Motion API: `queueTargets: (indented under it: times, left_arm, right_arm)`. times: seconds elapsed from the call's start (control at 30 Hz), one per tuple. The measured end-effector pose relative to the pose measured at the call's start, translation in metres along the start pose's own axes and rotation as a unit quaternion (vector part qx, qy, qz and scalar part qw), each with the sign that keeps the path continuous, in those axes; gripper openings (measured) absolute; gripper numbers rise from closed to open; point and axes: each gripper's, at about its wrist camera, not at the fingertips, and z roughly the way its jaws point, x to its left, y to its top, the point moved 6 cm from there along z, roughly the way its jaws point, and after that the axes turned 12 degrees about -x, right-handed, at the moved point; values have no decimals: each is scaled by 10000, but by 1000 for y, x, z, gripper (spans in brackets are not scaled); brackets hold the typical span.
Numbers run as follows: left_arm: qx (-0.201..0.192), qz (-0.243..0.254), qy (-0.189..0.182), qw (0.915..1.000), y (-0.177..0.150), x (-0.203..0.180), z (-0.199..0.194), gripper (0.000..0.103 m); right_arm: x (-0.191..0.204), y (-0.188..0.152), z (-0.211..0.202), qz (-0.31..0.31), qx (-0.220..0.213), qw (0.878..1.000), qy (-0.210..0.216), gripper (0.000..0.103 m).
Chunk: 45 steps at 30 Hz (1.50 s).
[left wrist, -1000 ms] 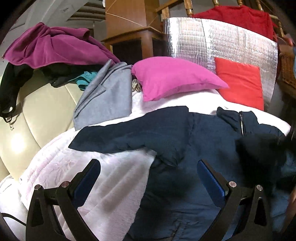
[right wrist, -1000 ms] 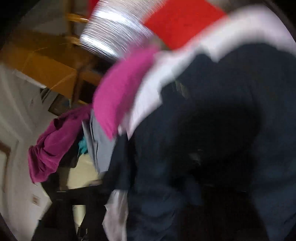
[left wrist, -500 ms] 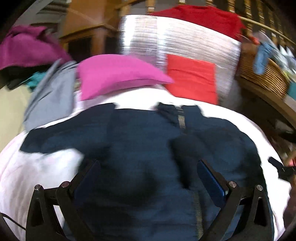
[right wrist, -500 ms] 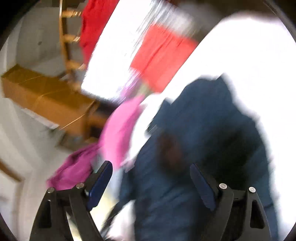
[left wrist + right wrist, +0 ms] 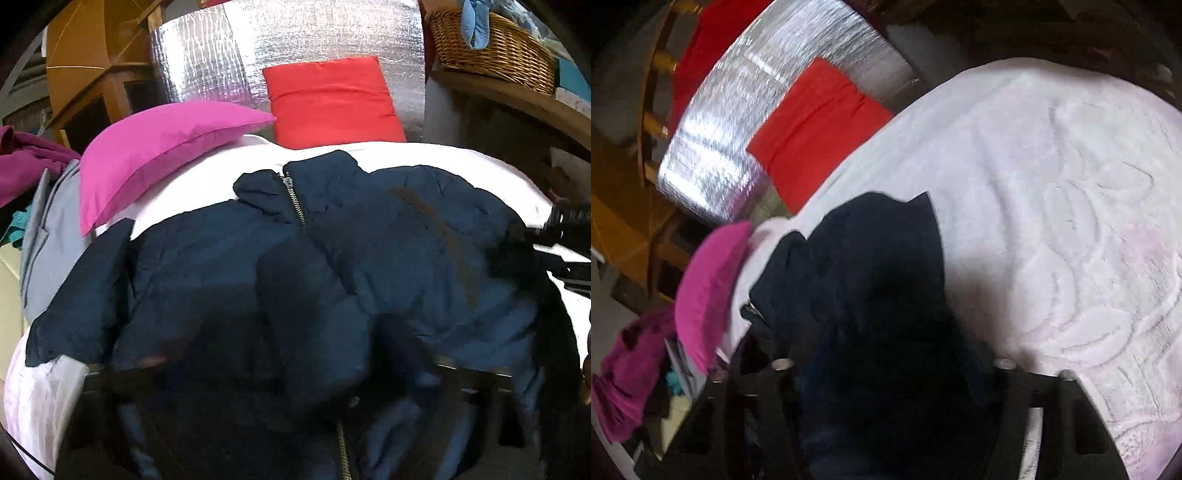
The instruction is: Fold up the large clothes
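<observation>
A navy puffer jacket (image 5: 332, 258) lies zipped, front up, collar toward the pillows, on a white blanket (image 5: 406, 155). My left gripper (image 5: 288, 369) is low over its lower front. Its fingers are a dark blur sunk in the fabric, and the jaws are closing with jacket bulging between them. My right gripper (image 5: 892, 354) is at the jacket's (image 5: 871, 258) side next to bare blanket (image 5: 1052, 221). Its jaws are closing and dark fabric fills the gap and hides the pads. A black part of the right gripper (image 5: 565, 240) shows at the left view's right edge.
A pink pillow (image 5: 155, 147) and a red pillow (image 5: 332, 99) lean at the head of the bed against a silver foil panel (image 5: 221, 55). Grey (image 5: 48, 236) and magenta (image 5: 22, 162) garments pile up at the left. A wicker basket (image 5: 491, 44) sits on a shelf at the right.
The left view has swung right from the sleeve side to the jacket's middle and dropped closer. The right gripper's fingers have drawn together, and jacket fabric now fills the gap between them.
</observation>
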Motion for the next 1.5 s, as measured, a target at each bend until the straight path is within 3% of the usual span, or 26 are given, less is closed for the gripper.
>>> queueTargets:
  times: [0.07,0.1,0.3,0.4,0.43,0.5,0.53,0.57,0.6,0.63,0.7,0.77,0.87,0.9,0.93,1.07,1.13,1.17,1.23,1.37,1.5]
  left_arm:
    - [77,-60,-273,9996,0,3,0,15]
    - [88,-131,-349,9993,1,8,-1,7]
    - [-219,-656,69,9976,19,82,-11,6]
    - [-234,-853,143,9960,21,111,-17,6]
    - [-244,-873,227,9956,21,116,-19,10]
    - [-218,-920,364,9949,23,126,-25,41]
    - [-228,-971,451,9940,24,131,-27,69]
    - [-292,-1023,594,9925,24,136,-31,77]
    - [-370,-1019,744,9913,25,141,-35,77]
    - [-386,-955,815,9913,27,144,-36,77]
    - [-377,-774,944,9918,26,146,-37,77]
    - [-302,-663,1096,9913,22,152,-35,77]
    - [-102,-625,1186,9909,11,162,-31,77]
    - [-67,-632,1218,9905,8,166,-32,77]
    - [-44,-631,1259,9900,5,171,-32,77]
    - [-55,-718,1367,9880,1,185,-40,77]
    - [-47,-864,1335,9873,0,187,-43,77]
    - [-44,-930,1262,9876,0,186,-44,77]
    - [-63,-954,1117,9891,0,180,-47,77]
    - [-143,-766,929,9926,2,163,-51,77]
    - [34,-783,713,9944,-2,153,-45,77]
  right_arm:
    - [7,-2,-2,-239,-49,9997,-61,26]
    - [9,-1,-6,-319,-96,9994,-83,21]
    - [21,7,-31,-373,-397,9985,46,15]
    - [10,2,-29,-417,-210,9983,-338,18]
    - [10,4,-33,-491,-243,9972,-506,19]
    - [21,10,-48,-606,-496,9956,-517,20]
    - [30,13,-58,-706,-706,9940,-440,35]
    - [41,14,-65,-794,-868,9926,-294,49]
    - [55,11,-70,-872,-948,9917,27,78]
    - [71,4,-71,-940,-864,9907,470,84]
    - [96,-15,-60,-942,-442,9881,1136,84]
    - [107,-36,-38,-587,148,9865,1521,84]
    - [99,-68,6,193,974,9851,1405,81]
    - [99,-77,14,470,1121,9809,1522,72]
    - [106,-82,14,670,1210,9732,1837,64]
    - [166,-73,-36,692,1036,9208,3697,62]
    - [177,-69,-53,632,955,9045,4107,62]
    - [176,-69,-54,610,902,9061,4088,62]
    - [161,-66,-50,463,785,9273,3632,64]
    - [111,-47,-39,556,419,9672,2443,63]
    - [57,-11,-48,491,-279,9912,1201,63]
